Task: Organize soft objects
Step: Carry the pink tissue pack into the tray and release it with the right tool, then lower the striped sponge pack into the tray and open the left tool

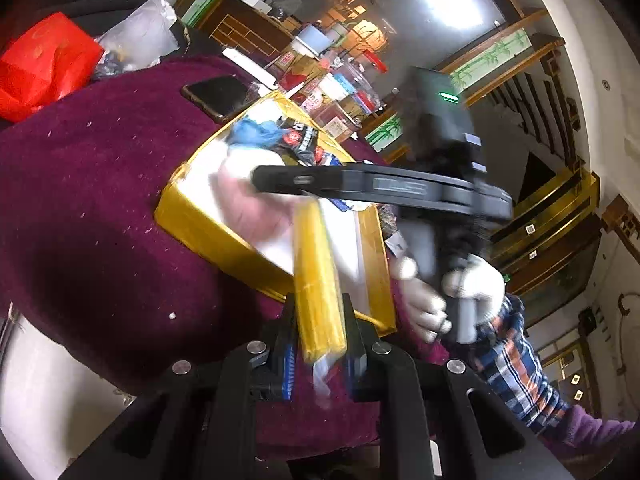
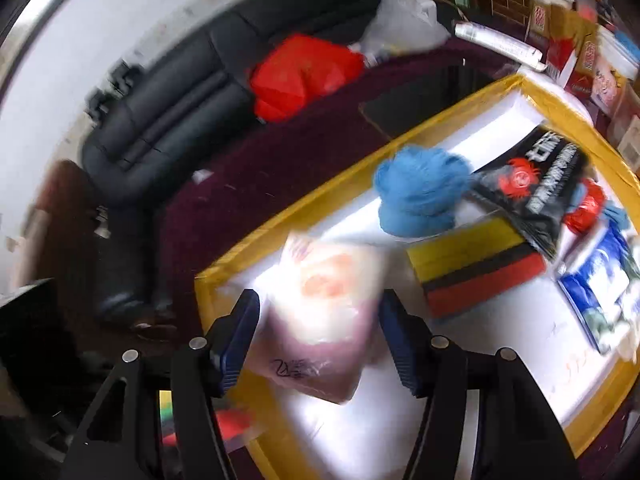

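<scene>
**Two packets over the yellow-rimmed box**

Over the maroon cloth point(image 1: 100, 208), I have both claws working at a white box with a yellow taped rim point(image 2: 308, 204). My left gripper point(image 1: 320, 320) is clamped tight on a long yellow packet point(image 1: 318, 276) in clear wrap, which juts up and forward from between the pads over the near edge of the box. The wrap's loose tail hangs back toward the camera.

My right gripper point(image 2: 316, 340) points steeply down into the near corner of the box, jaws partly spread. A pale pink plastic packet point(image 2: 324, 312) with an orange print sits between the fingers point(image 2: 236, 340); the pads stand just off its sides rather than pressing, as far as the blur lets me judge. From the left wrist view, that same right gripper point(image 1: 260, 179) crosses in front as a dark bar, held by a white-gloved hand point(image 1: 452, 296) with a plaid sleeve point(image 1: 516, 364).

Further into the box lie a ball of blue yarn point(image 2: 420, 196), a black printed bag point(image 2: 536, 184) beside it, a yellow, black and red striped block point(image 2: 476, 264), and a blue-and-white packet point(image 2: 600, 288) toward the far side.

Off the box, on the cloth's far edge, sit a red plastic bag point(image 2: 304, 72) and a clear one point(image 2: 404, 20) (both against a dark sofa point(image 2: 168, 120)). A dark phone point(image 1: 218, 94) lies on the cloth just beyond the box.
</scene>
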